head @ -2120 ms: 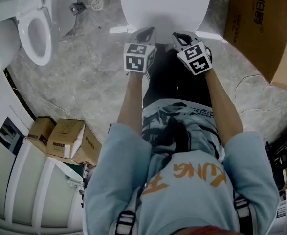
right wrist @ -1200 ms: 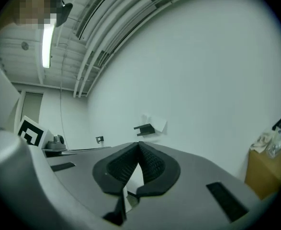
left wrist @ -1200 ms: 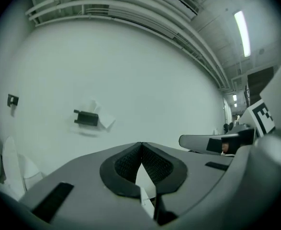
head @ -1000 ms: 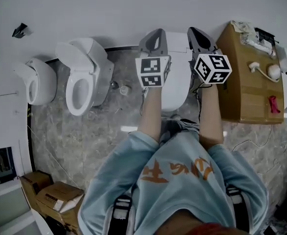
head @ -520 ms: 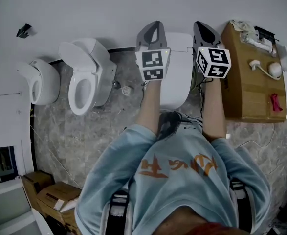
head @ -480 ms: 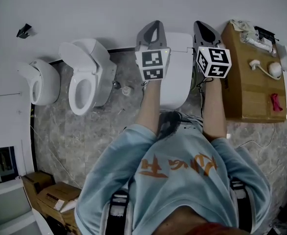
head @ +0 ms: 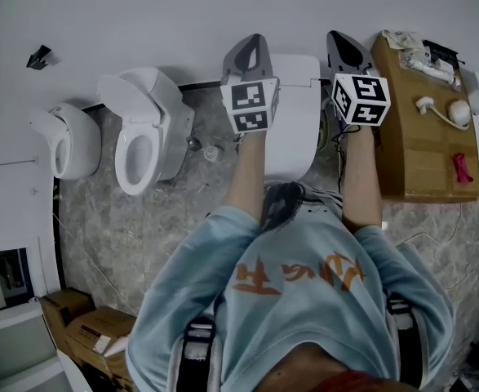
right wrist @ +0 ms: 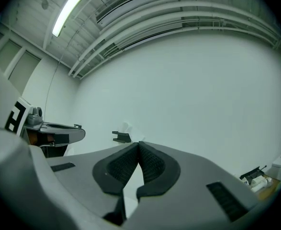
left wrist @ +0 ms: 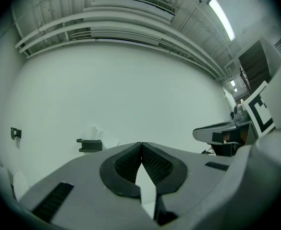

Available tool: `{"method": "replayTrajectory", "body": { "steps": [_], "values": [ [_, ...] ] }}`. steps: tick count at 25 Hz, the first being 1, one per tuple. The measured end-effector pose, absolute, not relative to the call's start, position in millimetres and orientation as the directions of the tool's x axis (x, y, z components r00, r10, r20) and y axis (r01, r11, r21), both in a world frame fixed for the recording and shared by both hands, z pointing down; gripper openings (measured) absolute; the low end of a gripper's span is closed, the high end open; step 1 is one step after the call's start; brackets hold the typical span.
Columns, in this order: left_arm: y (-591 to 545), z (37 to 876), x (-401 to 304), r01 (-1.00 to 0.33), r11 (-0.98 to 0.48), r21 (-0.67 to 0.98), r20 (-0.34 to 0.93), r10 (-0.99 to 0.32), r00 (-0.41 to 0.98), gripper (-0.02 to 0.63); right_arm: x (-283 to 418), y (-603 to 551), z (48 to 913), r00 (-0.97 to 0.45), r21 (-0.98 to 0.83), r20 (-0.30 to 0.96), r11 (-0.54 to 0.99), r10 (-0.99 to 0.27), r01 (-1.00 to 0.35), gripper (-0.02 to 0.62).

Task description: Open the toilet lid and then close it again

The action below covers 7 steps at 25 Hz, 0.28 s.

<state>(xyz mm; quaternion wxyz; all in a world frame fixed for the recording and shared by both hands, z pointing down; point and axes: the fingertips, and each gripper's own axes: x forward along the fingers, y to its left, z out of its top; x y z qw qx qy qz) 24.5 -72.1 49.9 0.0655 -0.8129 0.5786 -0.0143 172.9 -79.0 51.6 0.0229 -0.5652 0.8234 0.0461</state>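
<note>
The white toilet stands against the wall with its lid down, seen in the head view between my two forearms. Both grippers are held high and level, pointing at the wall, and neither touches the toilet. My left gripper is over the toilet's left side; its jaws are shut with nothing between them. My right gripper is over the toilet's right edge, also shut and empty. Each gripper view shows only the bare wall and the other gripper beside it.
A second toilet with its lid up and a smaller white fixture stand to the left. A tall cardboard box with small items on top is close on the right. A black wall holder hangs ahead. More boxes lie at lower left.
Two seconds ago both grippers were low at the front edge of the lid. They have since come up level toward the wall. In the last second the right one drifted slightly right and up.
</note>
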Motion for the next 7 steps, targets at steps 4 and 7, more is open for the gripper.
{"method": "replayTrajectory", "body": {
  "steps": [4, 7],
  "values": [
    [-75.1, 51.8, 25.0, -0.940, -0.320, -0.119, -0.039, -0.944, 0.327, 0.026, 174.1, -82.4, 51.6, -0.366, 0.052, -0.091, 0.363, -0.926, -0.930, 0.012],
    [-77.6, 47.9, 25.7, -0.941, -0.318, -0.118, -0.053, -0.944, 0.326, 0.026, 176.0, -85.3, 50.7, -0.370, 0.052, -0.091, 0.366, -0.925, -0.929, 0.012]
  ]
}}
